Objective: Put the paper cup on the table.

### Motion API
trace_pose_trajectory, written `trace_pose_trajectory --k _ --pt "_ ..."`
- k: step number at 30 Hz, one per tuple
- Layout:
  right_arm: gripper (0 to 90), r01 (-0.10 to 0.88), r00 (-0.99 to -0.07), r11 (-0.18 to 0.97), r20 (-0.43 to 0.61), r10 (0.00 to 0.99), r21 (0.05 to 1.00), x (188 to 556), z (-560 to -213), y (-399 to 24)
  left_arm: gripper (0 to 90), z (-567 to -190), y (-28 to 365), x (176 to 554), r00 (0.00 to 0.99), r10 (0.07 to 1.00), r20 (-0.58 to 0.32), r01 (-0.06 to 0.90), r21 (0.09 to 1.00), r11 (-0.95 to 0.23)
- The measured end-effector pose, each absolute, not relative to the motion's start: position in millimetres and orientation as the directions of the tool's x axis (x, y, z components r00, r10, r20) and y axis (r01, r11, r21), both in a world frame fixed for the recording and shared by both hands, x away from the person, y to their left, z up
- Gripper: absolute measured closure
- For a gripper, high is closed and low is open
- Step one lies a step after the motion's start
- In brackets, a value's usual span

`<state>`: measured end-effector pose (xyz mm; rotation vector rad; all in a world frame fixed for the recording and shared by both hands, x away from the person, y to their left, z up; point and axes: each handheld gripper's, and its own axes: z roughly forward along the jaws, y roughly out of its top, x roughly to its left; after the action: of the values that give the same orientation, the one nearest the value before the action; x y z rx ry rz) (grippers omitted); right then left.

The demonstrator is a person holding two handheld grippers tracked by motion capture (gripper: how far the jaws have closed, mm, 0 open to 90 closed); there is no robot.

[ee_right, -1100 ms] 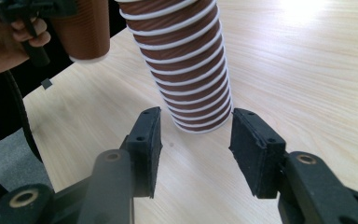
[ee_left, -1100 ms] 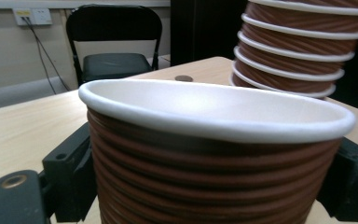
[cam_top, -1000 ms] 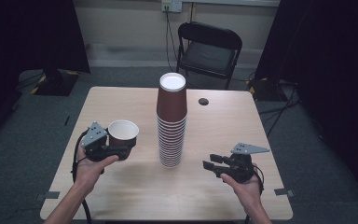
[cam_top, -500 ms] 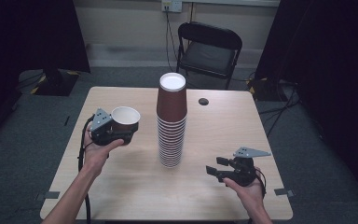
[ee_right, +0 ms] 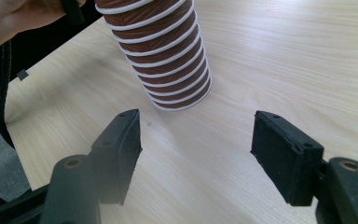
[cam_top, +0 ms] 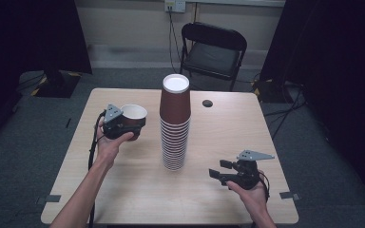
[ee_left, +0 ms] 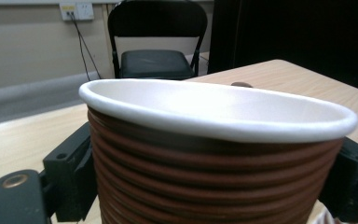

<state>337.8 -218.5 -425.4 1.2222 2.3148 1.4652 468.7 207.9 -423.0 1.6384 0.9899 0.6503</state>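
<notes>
Single brown paper cup [cam_top: 134, 114] with white, empty inside, clamped between left gripper [cam_top: 123, 127] jaws left of tall cup stack [cam_top: 174, 124] on table [cam_top: 138, 190], right gripper [cam_top: 223, 172] jaws just spread apart, empty, near stack base.

The high view is looking forward and down on the whole counter [cam_top: 123, 190] from above. The left gripper view is sitting tight behind its claw [ee_left: 205, 182], facing the chair [ee_left: 156, 42]; the right one is looking past its claw [ee_right: 196, 154] at the cup stack [ee_right: 161, 56], shared with the high view.

Cup [ee_left: 214, 154] base cut off by bottom edge, pads hidden behind it; stack [ee_right: 156, 51] top cropped
</notes>
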Motion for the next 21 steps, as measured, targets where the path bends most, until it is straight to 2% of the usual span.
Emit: trace_pose_trajectory --k 14,17,21 --pt "33.9 0.565 -0.657 0.185 0.302 0.691 0.804 337.8 -427.5 -221.4 10.5 -461.9 207.2 492.2 0.493 0.863 -0.115 0.356 0.931 -0.079" --pt "33.9 0.584 -0.652 0.155 0.347 0.674 0.796 339.0 -428.5 -223.2 10.4 -465.6 205.9 491.5 0.490 0.866 -0.096 0.339 0.937 -0.088" --pt "33.9 0.579 -0.651 0.150 0.344 0.677 0.801 338.9 -428.3 -225.6 10.2 -471.6 208.6 490.1 0.492 0.865 -0.103 0.326 0.943 -0.074"
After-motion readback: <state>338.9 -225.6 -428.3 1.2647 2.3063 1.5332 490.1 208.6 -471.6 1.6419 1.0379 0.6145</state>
